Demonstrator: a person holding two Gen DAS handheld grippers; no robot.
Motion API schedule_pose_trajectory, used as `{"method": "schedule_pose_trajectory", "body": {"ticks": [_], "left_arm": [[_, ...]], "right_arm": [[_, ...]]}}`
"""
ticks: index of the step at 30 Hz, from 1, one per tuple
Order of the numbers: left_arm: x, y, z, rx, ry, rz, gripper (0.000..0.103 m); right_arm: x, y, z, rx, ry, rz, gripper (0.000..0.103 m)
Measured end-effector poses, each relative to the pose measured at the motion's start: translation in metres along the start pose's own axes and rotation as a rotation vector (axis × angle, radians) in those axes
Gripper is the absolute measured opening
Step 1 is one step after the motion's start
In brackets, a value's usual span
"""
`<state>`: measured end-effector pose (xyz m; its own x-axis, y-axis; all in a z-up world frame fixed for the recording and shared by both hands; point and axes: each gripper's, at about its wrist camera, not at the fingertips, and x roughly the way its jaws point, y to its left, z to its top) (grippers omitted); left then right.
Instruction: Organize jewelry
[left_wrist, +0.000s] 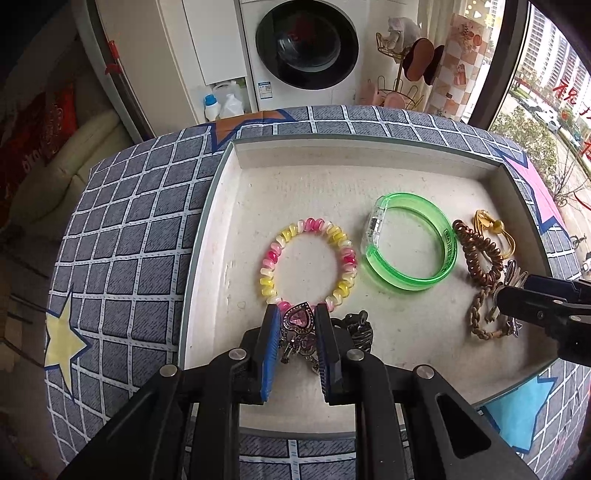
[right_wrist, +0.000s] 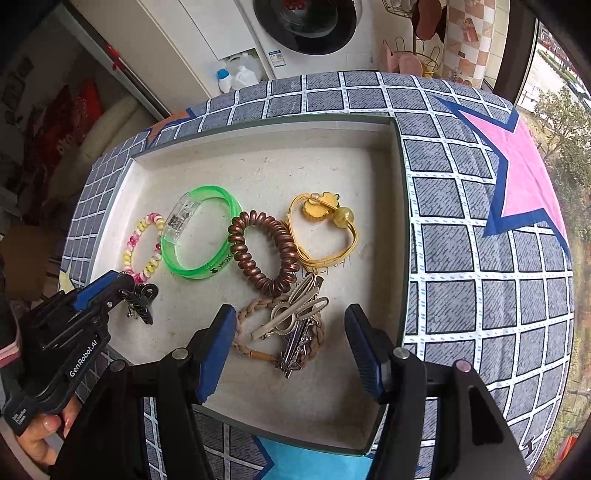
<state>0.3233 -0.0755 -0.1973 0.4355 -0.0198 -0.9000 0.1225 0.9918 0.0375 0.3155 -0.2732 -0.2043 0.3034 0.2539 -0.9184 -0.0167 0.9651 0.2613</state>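
A shallow cream tray holds the jewelry. My left gripper is shut on a dark hair clip with a pink heart stone, just above the tray floor near its front left; the clip also shows in the right wrist view. Behind it lie a pink-yellow spiral band and a green bangle. My right gripper is open over a braided brown bracelet and silver clips. A copper spiral band and a yellow hair tie lie beyond.
The tray sits on a grey grid-patterned cloth with coloured stars. A washing machine, bottles and a rack stand beyond the table's far edge. A window is at the right.
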Motion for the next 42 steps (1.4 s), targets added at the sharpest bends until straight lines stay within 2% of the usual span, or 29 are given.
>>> {"method": "schedule_pose_trajectory", "body": {"ticks": [4,5,6,7,9,14,15,19,22,24,28,34,39,42], "left_arm": [[-0.004,-0.002,0.000,0.011,-0.011,-0.008,0.032],[-0.005,-0.002,0.000,0.012,-0.011,-0.012,0.041],[-0.006,-0.003,0.001,0.010,-0.013,-0.007,0.084],[-0.010,-0.002,0.001,-0.003,-0.029,0.004,0.103],[-0.022,0.000,0.001,-0.019,-0.082,0.005,0.103],[-0.030,0.000,0.005,-0.016,-0.079,0.002,0.103],[-0.032,0.000,0.004,-0.017,-0.077,-0.002,0.103],[-0.039,-0.001,0.002,-0.015,-0.071,0.006,0.103],[-0.043,0.000,-0.002,-0.025,-0.060,0.001,0.103],[-0.045,0.002,-0.006,-0.032,-0.055,-0.002,0.103],[-0.048,0.002,-0.013,-0.035,-0.046,0.006,0.103],[-0.060,0.002,-0.021,-0.026,-0.059,0.062,0.103],[-0.070,0.006,-0.031,-0.056,-0.046,0.042,0.103],[-0.076,0.006,-0.042,-0.050,-0.037,0.045,0.103]], "right_arm": [[-0.008,0.000,0.002,0.013,-0.013,0.026,0.074],[-0.009,0.000,0.002,0.022,-0.016,0.034,0.075],[-0.010,-0.001,0.002,0.033,-0.016,0.042,0.075],[-0.011,-0.002,0.003,0.043,-0.016,0.052,0.075],[-0.013,-0.003,0.002,0.059,-0.016,0.063,0.075],[-0.019,-0.005,0.001,0.065,-0.030,0.063,0.076],[-0.021,-0.005,0.001,0.070,-0.032,0.068,0.080],[-0.028,-0.003,-0.004,0.073,-0.039,0.068,0.084],[-0.029,0.000,-0.008,0.076,-0.033,0.059,0.093],[-0.030,-0.001,-0.011,0.077,-0.029,0.050,0.103],[-0.035,-0.001,-0.017,0.079,-0.048,0.042,0.103],[-0.048,0.003,-0.025,0.070,-0.106,0.000,0.103],[-0.050,0.007,-0.036,0.071,-0.034,0.013,0.103],[-0.055,0.009,-0.048,0.066,-0.031,0.003,0.103]]}}
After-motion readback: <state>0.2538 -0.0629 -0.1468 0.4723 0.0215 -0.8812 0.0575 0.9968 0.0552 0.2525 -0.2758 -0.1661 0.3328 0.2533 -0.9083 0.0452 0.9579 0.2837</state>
